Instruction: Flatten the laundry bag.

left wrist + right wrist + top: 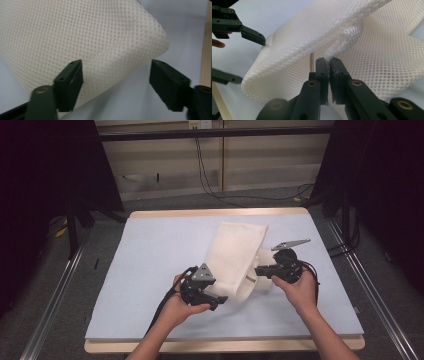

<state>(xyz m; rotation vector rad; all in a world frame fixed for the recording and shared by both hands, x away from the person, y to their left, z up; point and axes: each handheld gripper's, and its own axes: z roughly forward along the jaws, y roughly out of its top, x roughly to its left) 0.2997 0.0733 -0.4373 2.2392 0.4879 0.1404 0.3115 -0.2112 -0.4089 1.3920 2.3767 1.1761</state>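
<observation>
One table [150, 270] takes up most of the high view: a pale blue-grey mat covers its top, and a light wooden edge shows along the far and near sides. Around it lies a grey floor [60, 270] with metal rails [55, 295] running along both flanks. Behind stands a beige panelled wall [165, 165], crossed by a dark bar, with black cables [210, 185] hanging down to the floor. Dark curtains [45, 165] close off both sides.

On the mat, right of centre, lies a white mesh bag [235, 255], its far end flat and its near end lifted into a rounded fold between the two hands. In the right gripper view a short pale strip [312, 62] stands on the mesh just beside the jaw tips; nothing on it can be read.

Left gripper [220, 301], held at the near edge of the fold: jaws parted, one pad [68, 83] against the mesh edge, the other clear of it above bare mat, so the bag is not clamped.

Right gripper [258, 272], at the right side of the fold: jaws clenched on a pinched ridge of mesh [329, 65], holding it up off the mat.

No brand, label or legible writing appears anywhere.
</observation>
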